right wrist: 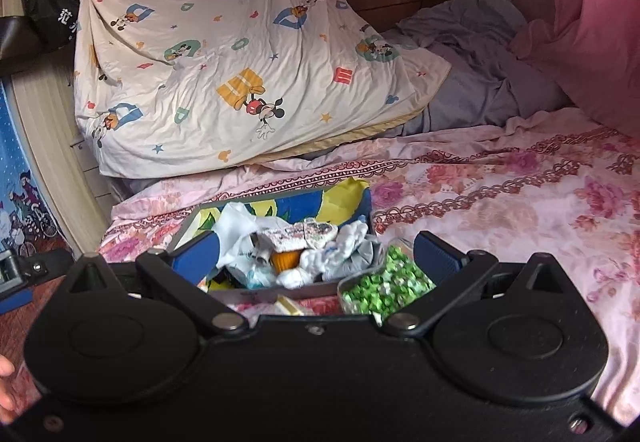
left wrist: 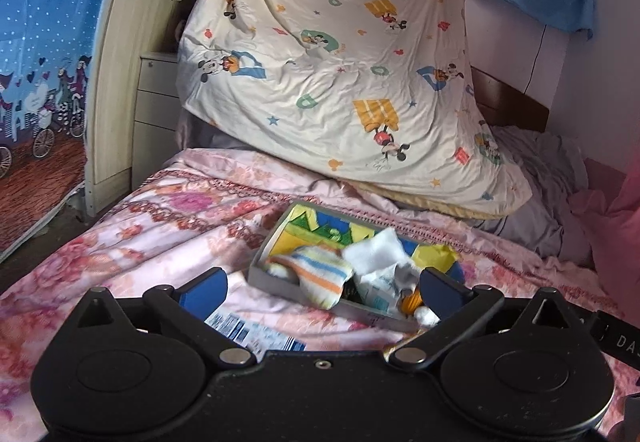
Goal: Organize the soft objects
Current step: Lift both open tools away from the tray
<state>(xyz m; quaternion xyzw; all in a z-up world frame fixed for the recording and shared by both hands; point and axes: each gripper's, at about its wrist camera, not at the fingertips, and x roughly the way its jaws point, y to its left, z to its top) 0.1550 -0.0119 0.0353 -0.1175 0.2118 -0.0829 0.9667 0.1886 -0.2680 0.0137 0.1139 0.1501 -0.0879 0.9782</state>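
Left gripper (left wrist: 323, 282) and right gripper (right wrist: 316, 256): jaws spread wide, holding nothing. Grey shallow cardboard box (left wrist: 276, 280), on the pink floral bedspread (left wrist: 152, 218), holds a striped knit sock (left wrist: 320, 274), white crumpled cloths (left wrist: 378, 248) and more. Green-patterned plastic packet (right wrist: 384, 284) beside box. Behind: cream cartoon-print quilt (left wrist: 340, 54).

Bedspread (right wrist: 500, 202) right of box (right wrist: 256, 296) open; quilt (right wrist: 240, 54) blocks behind.
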